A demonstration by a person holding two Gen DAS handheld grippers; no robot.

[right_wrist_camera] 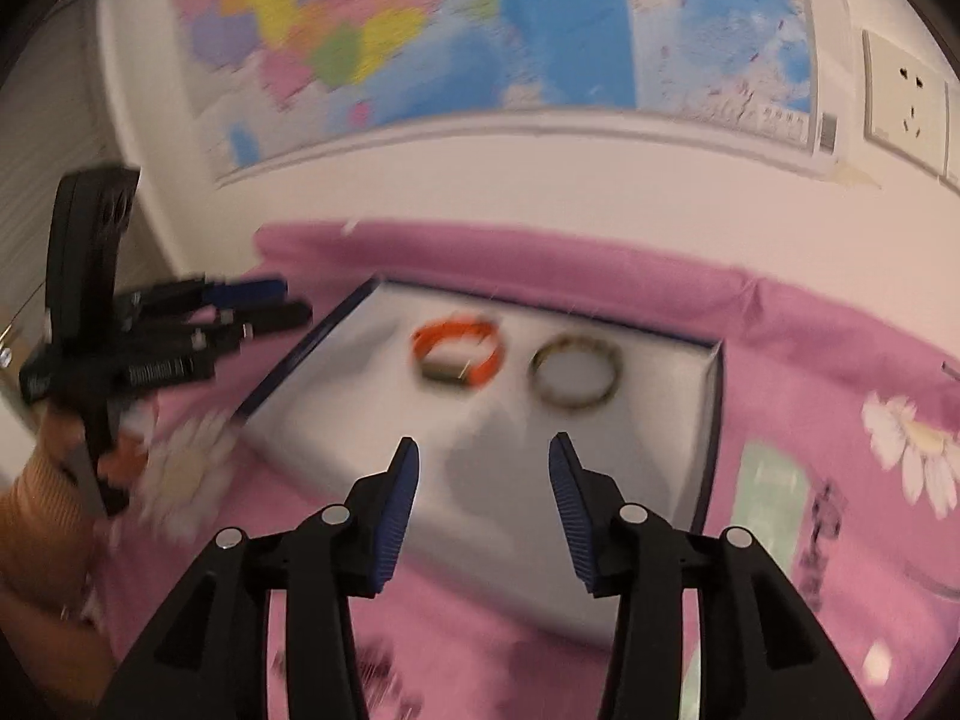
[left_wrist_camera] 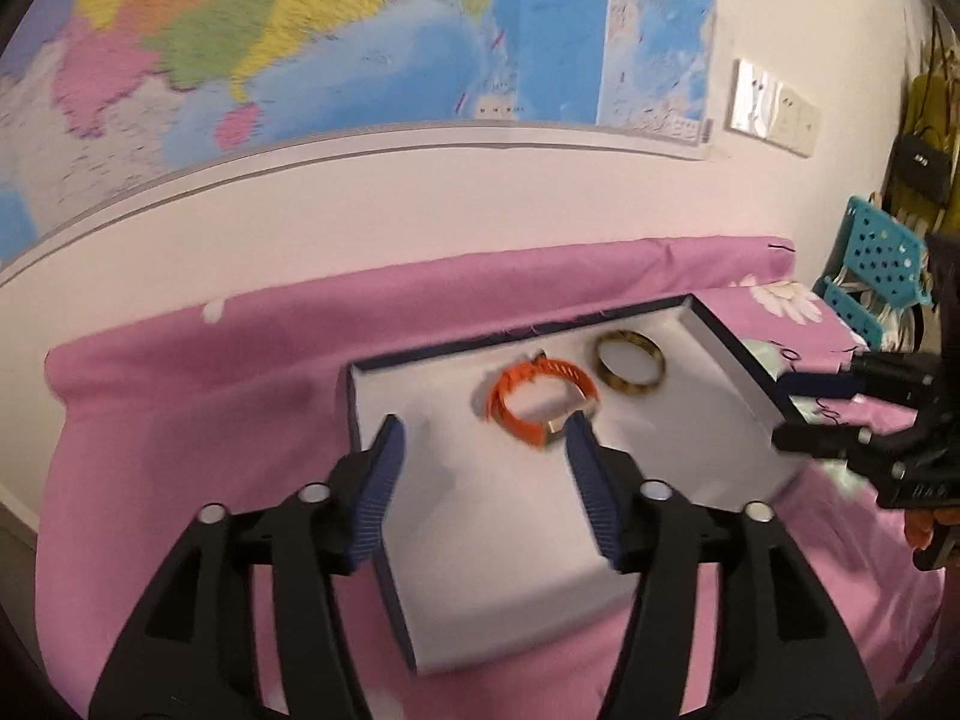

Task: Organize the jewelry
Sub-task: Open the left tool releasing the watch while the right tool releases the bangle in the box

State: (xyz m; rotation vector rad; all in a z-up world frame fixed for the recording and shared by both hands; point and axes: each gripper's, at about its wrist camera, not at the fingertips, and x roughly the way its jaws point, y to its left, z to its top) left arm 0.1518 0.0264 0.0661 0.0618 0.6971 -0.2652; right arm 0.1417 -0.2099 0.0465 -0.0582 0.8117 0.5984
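An open box (left_wrist_camera: 480,540) with a white lining and a dark blue rim lies on the pink cloth. Inside it, an orange bracelet (left_wrist_camera: 499,399) with a gold clasp lies beside a brown-and-yellow bangle (left_wrist_camera: 630,389). My left gripper (left_wrist_camera: 485,429) hovers open over the box's near half, with nothing between its fingers and the orange bracelet just beyond its right fingertip. My right gripper (right_wrist_camera: 485,444) is open and empty above the box (right_wrist_camera: 660,414), short of the orange bracelet (right_wrist_camera: 453,330) and the bangle (right_wrist_camera: 570,401). Each gripper also shows in the other's view, the right gripper (left_wrist_camera: 783,414) at the box's right edge and the left gripper (right_wrist_camera: 294,300) at its left.
The pink flowered cloth (left_wrist_camera: 180,420) covers a table set against a white wall with a large map (left_wrist_camera: 360,60) and wall sockets (right_wrist_camera: 906,96). A teal perforated basket (left_wrist_camera: 882,258) stands at the far right. A hand in an orange sleeve (right_wrist_camera: 36,504) holds the left gripper.
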